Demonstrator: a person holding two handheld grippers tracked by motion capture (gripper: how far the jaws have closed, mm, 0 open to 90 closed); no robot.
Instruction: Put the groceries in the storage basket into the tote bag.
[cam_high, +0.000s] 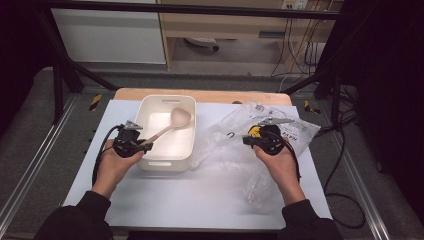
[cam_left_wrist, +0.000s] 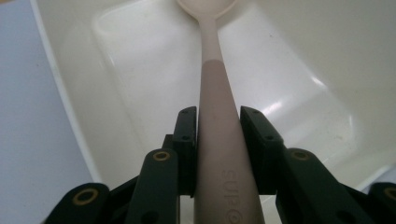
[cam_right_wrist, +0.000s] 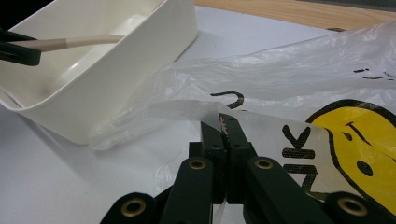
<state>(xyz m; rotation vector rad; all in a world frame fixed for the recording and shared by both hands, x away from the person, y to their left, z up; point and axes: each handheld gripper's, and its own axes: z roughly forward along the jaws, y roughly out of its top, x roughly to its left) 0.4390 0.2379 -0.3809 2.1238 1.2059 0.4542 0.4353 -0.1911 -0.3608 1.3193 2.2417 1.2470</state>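
Left claw (cam_left_wrist: 217, 135) grips the spoon (cam_left_wrist: 217, 116) over the tub (cam_high: 150, 107); right claw (cam_right_wrist: 224, 135) pinches the plastic bag (cam_right_wrist: 299, 79).

Items: spoon and bag

Beige plastic spoon (cam_high: 170, 125) with pale bowl, tilted over white rectangular plastic tub (cam_high: 166, 162), bowl toward 1 o'clock; crumpled clear plastic bag (cam_high: 235, 145) with yellow face print, at tub's 3 o'clock.

Lab or test room, not home. My table (cam_high: 200, 200): white sheet over wooden board, boxed in by black metal frame (cam_high: 190, 9) overhead, struts slanting to floor. Aluminium rails (cam_high: 30, 165) run along both sides, yellow-black hazard tape (cam_high: 95, 101) at corners. Grey carpet floor. Loose cables (cam_high: 300, 55) hang and coil behind, socket strip up on far wall. Plain wooden shelf unit (cam_high: 225, 30) and white panel (cam_high: 107, 35) at back. Staged bench, fixed rig around me.
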